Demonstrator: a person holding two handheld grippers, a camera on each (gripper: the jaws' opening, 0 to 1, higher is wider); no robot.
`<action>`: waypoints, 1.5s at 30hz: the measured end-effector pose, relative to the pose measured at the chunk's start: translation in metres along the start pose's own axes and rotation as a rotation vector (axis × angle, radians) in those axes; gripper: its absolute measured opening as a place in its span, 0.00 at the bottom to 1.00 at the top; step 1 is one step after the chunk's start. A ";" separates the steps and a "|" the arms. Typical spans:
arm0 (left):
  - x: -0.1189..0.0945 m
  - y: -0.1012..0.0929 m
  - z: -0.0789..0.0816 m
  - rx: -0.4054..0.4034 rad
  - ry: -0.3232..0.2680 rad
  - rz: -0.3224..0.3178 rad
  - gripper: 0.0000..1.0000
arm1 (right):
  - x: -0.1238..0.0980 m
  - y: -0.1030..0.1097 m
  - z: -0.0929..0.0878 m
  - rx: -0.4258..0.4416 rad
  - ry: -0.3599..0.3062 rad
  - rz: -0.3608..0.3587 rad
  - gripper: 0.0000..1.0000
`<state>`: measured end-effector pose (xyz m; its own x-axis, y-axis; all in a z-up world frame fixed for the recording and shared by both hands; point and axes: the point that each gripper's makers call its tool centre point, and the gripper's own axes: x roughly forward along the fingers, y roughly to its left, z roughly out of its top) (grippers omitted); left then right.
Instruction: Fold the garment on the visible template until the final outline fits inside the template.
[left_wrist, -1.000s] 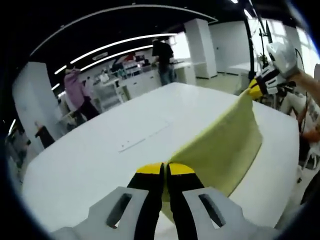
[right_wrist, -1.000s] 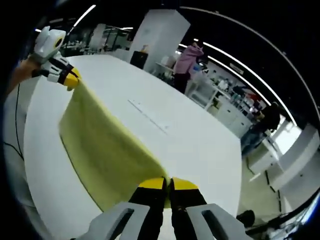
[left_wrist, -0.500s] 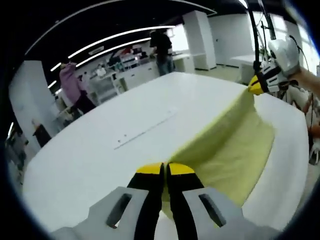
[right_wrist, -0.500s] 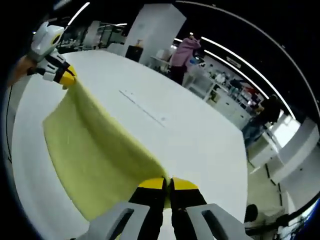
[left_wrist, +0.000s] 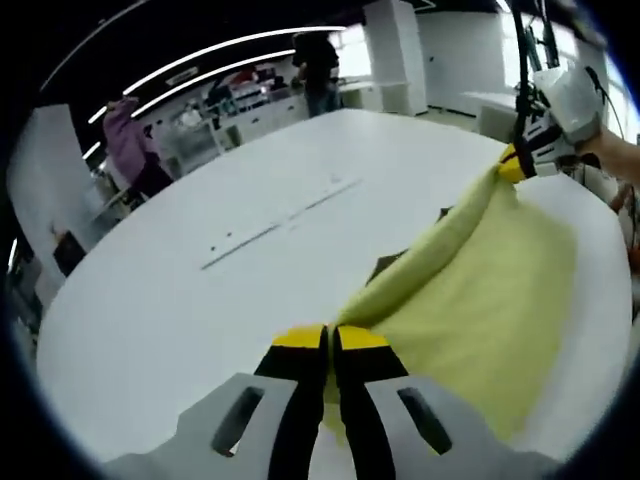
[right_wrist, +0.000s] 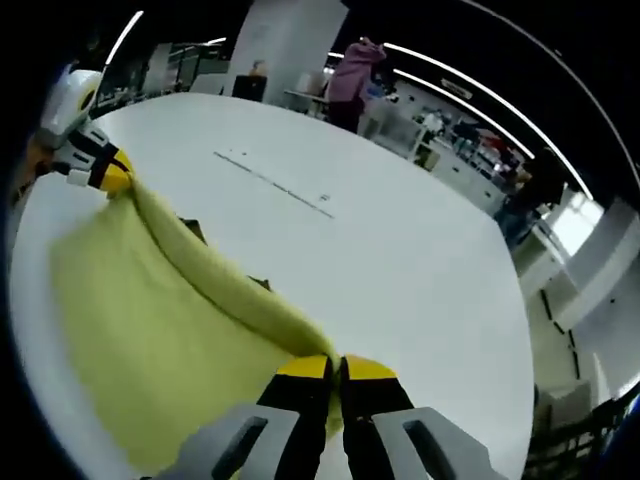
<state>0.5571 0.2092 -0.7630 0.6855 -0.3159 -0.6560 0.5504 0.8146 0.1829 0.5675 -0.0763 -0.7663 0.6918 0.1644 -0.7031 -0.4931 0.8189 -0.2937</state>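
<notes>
Now the yellow garment (left_wrist: 480, 300) lies lower than one second ago: then it hung as a stretched sheet between the two grippers, well above the table, and now most of its cloth rests on the white table (left_wrist: 200, 290), with only the held edge raised as a soft ridge. In my judgement the person is laying the garment down, so the spreading step is almost finished and the folding itself is not yet begun. The left gripper (left_wrist: 331, 345) has its fingers clenched on one corner of the garment, and in the left gripper view the right gripper (left_wrist: 512, 166) is at the far end of the same edge. In the right gripper view the garment (right_wrist: 150, 330) covers the near part of the table (right_wrist: 400, 260); the right gripper (right_wrist: 336, 374) also pinches the cloth with closed fingers, and the left gripper (right_wrist: 112, 178) holds the other corner. Small dark patches (left_wrist: 385, 266) show just behind the ridge; I cannot tell if they belong to the template. A thin line of marks (left_wrist: 275, 225) lies farther on the table. I count one garment, two grippers, one table, and at least three persons (left_wrist: 125, 150) in the background.
</notes>
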 end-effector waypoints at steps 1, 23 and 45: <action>0.003 0.000 -0.002 0.016 0.007 0.000 0.00 | 0.003 0.001 -0.002 -0.001 0.006 0.006 0.00; 0.003 0.009 -0.030 0.034 0.022 -0.026 0.13 | 0.018 0.014 -0.019 0.049 0.020 0.130 0.19; 0.003 0.029 -0.040 0.378 0.048 0.056 0.06 | 0.023 0.003 -0.025 -0.241 -0.034 0.107 0.11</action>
<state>0.5556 0.2513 -0.7893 0.7013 -0.2452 -0.6694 0.6558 0.5901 0.4709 0.5684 -0.0836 -0.7992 0.6438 0.2648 -0.7179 -0.6732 0.6420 -0.3670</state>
